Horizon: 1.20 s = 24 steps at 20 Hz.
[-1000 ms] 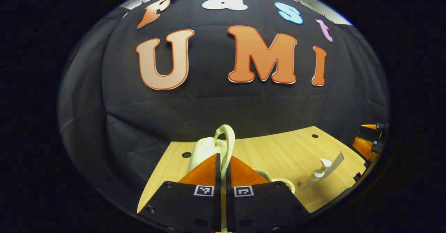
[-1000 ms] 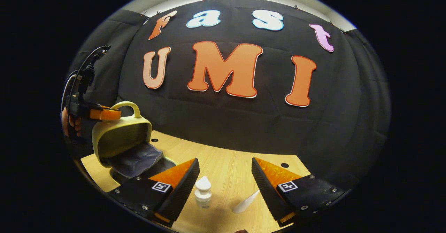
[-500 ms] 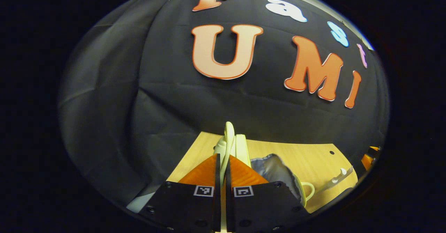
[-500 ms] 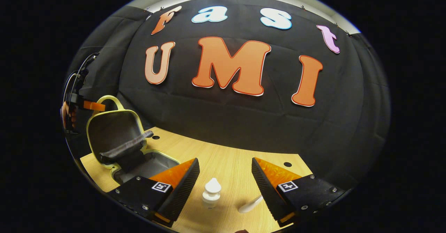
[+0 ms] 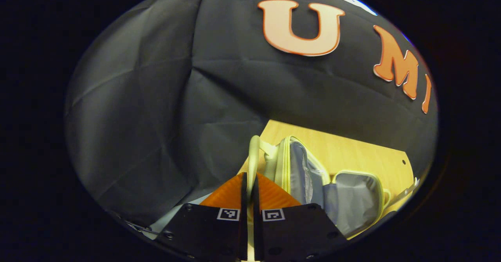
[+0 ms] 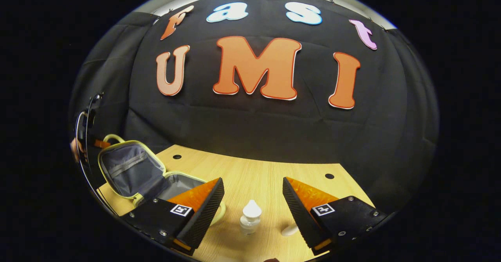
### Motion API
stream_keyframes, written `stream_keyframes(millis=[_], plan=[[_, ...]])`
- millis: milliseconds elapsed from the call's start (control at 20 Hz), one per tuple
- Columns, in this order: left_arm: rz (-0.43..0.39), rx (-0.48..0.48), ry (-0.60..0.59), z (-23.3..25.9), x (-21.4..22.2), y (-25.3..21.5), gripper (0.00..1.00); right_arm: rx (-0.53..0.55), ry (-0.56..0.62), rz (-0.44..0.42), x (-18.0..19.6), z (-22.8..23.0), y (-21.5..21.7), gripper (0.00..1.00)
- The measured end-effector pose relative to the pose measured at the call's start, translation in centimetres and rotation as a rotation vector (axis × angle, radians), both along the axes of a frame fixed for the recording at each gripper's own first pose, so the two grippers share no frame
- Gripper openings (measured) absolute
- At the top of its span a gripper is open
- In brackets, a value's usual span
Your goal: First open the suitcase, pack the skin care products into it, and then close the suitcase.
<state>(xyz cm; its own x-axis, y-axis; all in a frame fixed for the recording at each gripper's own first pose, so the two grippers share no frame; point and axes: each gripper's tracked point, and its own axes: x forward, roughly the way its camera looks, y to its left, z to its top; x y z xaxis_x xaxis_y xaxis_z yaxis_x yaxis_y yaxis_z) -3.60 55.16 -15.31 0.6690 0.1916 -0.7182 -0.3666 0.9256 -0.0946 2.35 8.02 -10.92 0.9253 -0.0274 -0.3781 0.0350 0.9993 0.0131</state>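
The pale yellow suitcase (image 6: 131, 168) lies open at the table's left, its grey-lined lid tilted back. In the left gripper view the lid (image 5: 301, 172) stands beside the open base (image 5: 356, 203). My left gripper (image 5: 249, 179) is shut on the lid's handle (image 5: 252, 152), which runs up between its fingers. It also appears far left in the right gripper view as the left gripper (image 6: 101, 143), held by a hand (image 6: 74, 149). My right gripper (image 6: 252, 180) is open above the table. A small white pump bottle (image 6: 249, 218) stands between its fingers, untouched. A white tube (image 6: 289, 230) lies partly behind one finger.
The wooden table (image 6: 250, 168) has small round holes near its back edge (image 6: 177, 156). The black booth wall rises directly behind it. The suitcase base (image 6: 178, 183) sits just left of my right gripper's finger.
The left gripper has swung the lid by its handle farther back and down, from upright to wide open. The right gripper stays open over the pump bottle, shifted only slightly.
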Motion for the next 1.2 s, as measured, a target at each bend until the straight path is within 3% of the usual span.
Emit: stream_keyframes(millis=[250,400,500,600,700,900,1200], plan=[[-0.009,0.008,0.214,-7.8,-2.8,1.9,0.07,-0.062,0.012,-0.016,-0.4,-0.5,-1.6,0.96],[0.026,-0.028,0.314,-12.2,-3.2,1.2,0.09,-0.058,0.027,-0.013,-0.9,-1.0,-1.8,0.96],[0.070,0.017,0.329,-12.2,-3.1,1.8,0.13,-0.056,0.035,-0.013,-1.1,-1.3,-1.8,0.96],[0.085,0.046,0.300,-11.5,-2.5,1.2,0.22,-0.056,0.036,-0.013,-1.2,-1.5,-2.1,0.96],[0.085,0.096,0.254,-9.9,-2.5,0.6,0.46,-0.053,0.033,-0.015,-1.4,-1.7,-2.5,0.96],[0.039,0.087,0.039,-3.0,0.2,-4.4,1.00,-0.037,0.009,-0.030,-1.3,-1.4,-3.6,0.96],[-0.144,0.185,-0.160,9.4,0.6,-11.5,1.00,-0.040,-0.044,-0.044,-1.0,-1.3,-5.5,0.96]])
